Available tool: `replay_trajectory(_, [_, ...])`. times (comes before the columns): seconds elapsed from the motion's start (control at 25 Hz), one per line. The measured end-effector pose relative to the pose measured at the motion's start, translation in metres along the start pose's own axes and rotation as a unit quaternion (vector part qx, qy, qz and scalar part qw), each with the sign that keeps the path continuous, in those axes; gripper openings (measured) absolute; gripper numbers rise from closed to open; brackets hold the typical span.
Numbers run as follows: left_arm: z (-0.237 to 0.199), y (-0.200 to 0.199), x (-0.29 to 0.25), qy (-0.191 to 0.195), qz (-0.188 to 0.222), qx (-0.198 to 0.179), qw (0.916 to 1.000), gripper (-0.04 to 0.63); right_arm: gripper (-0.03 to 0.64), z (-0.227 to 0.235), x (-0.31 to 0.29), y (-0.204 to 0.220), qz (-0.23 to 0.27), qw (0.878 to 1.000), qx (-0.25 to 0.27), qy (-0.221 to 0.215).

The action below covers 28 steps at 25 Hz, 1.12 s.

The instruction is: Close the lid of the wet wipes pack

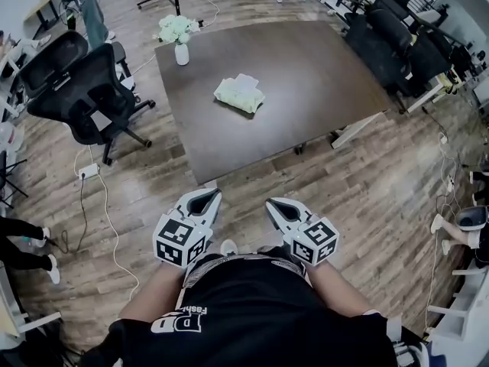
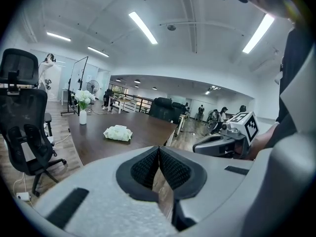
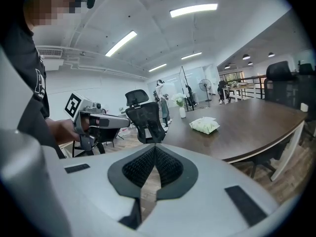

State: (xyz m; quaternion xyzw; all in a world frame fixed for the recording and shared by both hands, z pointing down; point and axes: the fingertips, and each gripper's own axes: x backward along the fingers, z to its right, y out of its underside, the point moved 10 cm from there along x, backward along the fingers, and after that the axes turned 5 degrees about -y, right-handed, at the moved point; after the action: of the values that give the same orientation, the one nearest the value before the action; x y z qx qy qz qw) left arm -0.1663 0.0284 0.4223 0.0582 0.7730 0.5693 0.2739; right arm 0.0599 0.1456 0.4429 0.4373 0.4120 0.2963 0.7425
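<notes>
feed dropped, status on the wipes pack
Left tool, right tool shut, empty, short of table. Wet wipes pack mid-table, lid unclear. Nothing blocking.

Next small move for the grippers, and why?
Probably walk up to the table and bring both grippers toward the wet wipes pack: the left gripper and right gripper are shut, empty, and hang over the floor short of the table edge, while the pack lies mid-table.

The left gripper (image 1: 208, 199) and the right gripper (image 1: 279, 207) are held low in front of the person's waist, side by side and a little apart. Both point forward and slightly downward, each with its jaws pressed together and nothing between them
</notes>
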Motion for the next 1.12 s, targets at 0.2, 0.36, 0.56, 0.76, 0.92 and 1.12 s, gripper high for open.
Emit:
replay_trajectory(0.2, [-0.015, -0.005, -0.011, 0.005, -0.002, 0.002, 1.0000, 0.020, 0.005, 0.009, -0.014, -0.012, -0.003, 1.000, 0.004, 0.002])
replay_trajectory(0.36, [-0.025, -0.009, -0.019, 0.003, -0.001, 0.005, 1.0000, 0.020, 0.005, 0.018, -0.022, -0.018, -0.007, 1.000, 0.004, 0.001])
replay_trajectory(0.56, [-0.035, -0.013, -0.030, -0.006, 0.002, 0.010, 0.9999, 0.020, 0.005, 0.033, -0.035, -0.027, -0.010, 1.000, 0.008, -0.008])
replay_trajectory(0.76, [-0.046, -0.017, -0.051, -0.024, -0.001, 0.014, 0.9996, 0.020, 0.005, 0.061, -0.054, -0.037, -0.005, 1.000, 0.008, -0.023])
replay_trajectory(0.92, [-0.056, -0.024, -0.075, -0.040, -0.008, 0.021, 0.9990, 0.020, 0.005, 0.091, -0.070, -0.049, -0.007, 0.999, 0.008, -0.040])
replay_trajectory(1.12, [-0.066, -0.044, -0.112, -0.064, -0.010, 0.029, 0.9975, 0.020, 0.005, 0.139, -0.089, -0.072, -0.014, 0.998, 0.009, -0.061])
